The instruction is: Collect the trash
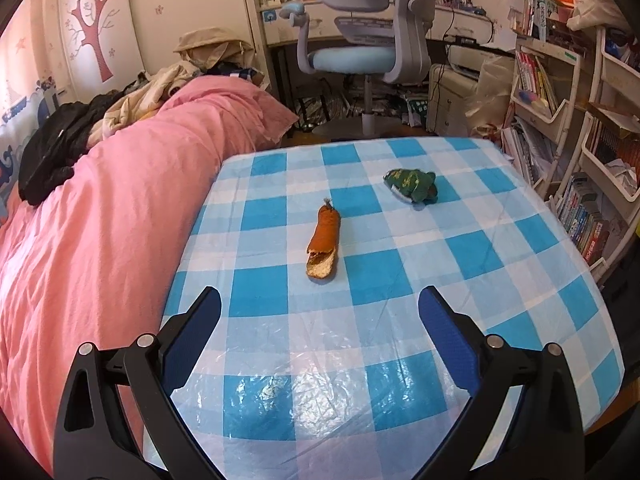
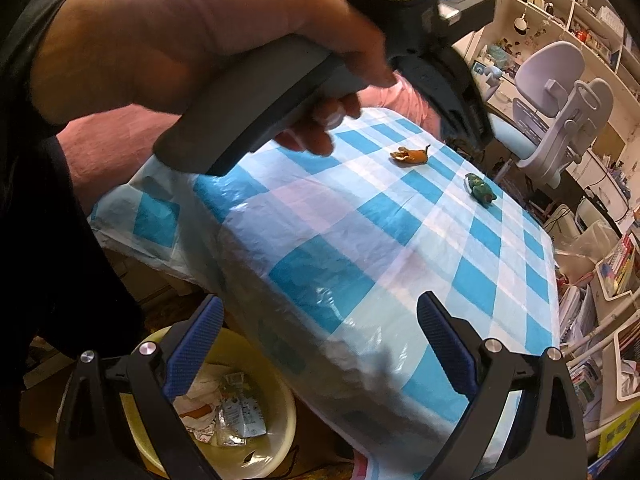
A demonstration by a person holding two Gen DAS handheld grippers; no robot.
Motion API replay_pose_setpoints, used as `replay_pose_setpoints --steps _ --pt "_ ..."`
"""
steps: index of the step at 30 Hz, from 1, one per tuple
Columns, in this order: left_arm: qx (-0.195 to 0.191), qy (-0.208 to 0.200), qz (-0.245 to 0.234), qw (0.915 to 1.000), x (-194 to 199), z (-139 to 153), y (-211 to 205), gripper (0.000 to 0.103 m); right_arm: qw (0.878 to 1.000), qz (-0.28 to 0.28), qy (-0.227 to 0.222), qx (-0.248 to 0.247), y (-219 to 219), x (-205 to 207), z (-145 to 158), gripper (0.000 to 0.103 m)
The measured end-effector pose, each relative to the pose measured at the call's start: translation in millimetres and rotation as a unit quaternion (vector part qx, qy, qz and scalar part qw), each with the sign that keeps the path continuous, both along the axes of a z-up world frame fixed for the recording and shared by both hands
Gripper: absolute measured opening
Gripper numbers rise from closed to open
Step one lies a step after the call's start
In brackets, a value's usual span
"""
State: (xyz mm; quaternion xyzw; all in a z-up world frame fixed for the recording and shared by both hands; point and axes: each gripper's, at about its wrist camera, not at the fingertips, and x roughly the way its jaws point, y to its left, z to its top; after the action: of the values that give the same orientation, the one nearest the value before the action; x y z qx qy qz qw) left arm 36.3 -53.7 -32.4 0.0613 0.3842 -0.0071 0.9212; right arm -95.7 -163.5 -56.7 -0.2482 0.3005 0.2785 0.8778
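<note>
Peel (image 1: 324,242) lies mid-bench, straight ahead of the left tool (image 1: 320,312), its long axis pointing away between the spread, empty jaws. The right tool (image 2: 320,320), also released, hangs near the yellow bin (image 2: 276,432), farther off. Green wrapper (image 1: 410,186) sits beyond.

Both views are bright and evenly lit, with soft daylight. The plastic cloth on the counter (image 1: 360,360) throws white glare just ahead of the left hand-held gripper (image 1: 320,304). The orange peel (image 1: 324,240) beyond it casts only a faint shadow. In the right wrist view, the hand (image 2: 192,40) above the right hand-held gripper (image 2: 320,312) is motion-blurred. Fisheye distortion bends the edges, and the corners go black.
</note>
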Motion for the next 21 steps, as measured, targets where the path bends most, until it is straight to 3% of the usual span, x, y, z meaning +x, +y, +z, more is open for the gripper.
replay_pose_setpoints --steps 3,11,21 --pt "-0.004 0.010 0.006 0.9999 9 -4 7 0.095 1.000 -0.001 -0.009 -0.005 0 10 5 0.093" --pt "-0.085 0.050 0.045 0.9941 38 -13 57 0.095 1.000 -0.002 -0.019 -0.023 -4 50 15 0.093" --pt "-0.040 0.051 0.015 0.9978 80 -23 31 0.095 0.998 -0.005 -0.039 -0.056 -15 125 20 0.093"
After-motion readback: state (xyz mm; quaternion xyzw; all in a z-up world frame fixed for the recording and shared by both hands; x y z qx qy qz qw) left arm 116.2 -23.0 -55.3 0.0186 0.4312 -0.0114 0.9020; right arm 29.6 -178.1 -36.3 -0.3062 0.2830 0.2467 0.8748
